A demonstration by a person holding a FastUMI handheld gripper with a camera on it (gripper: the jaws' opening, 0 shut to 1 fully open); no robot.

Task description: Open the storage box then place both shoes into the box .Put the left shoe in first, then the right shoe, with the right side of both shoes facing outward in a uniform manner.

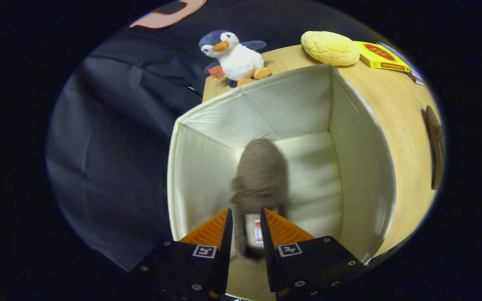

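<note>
Brown shoe (260, 175) between fingers (226, 234), toe pointing into box (362, 167)

Between the fingers of the hand-held gripper (246, 228) sits a grey-brown shoe (260, 175) inside a cream-white box (362, 167). Beyond them on the light wood table (400, 125): a blue-white penguin (233, 54) with orange beak, a yellow cushion (330, 48).

The wooden table (396, 108) carries the storage box (358, 167) (open-topped), a plush penguin (234, 54), a yellow cushion (330, 48) and a yellow packet (381, 56).

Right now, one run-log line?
gripper: shut on brown shoe | shoe: inside open cream storage box, toe ahead | step: placing shoe
</note>
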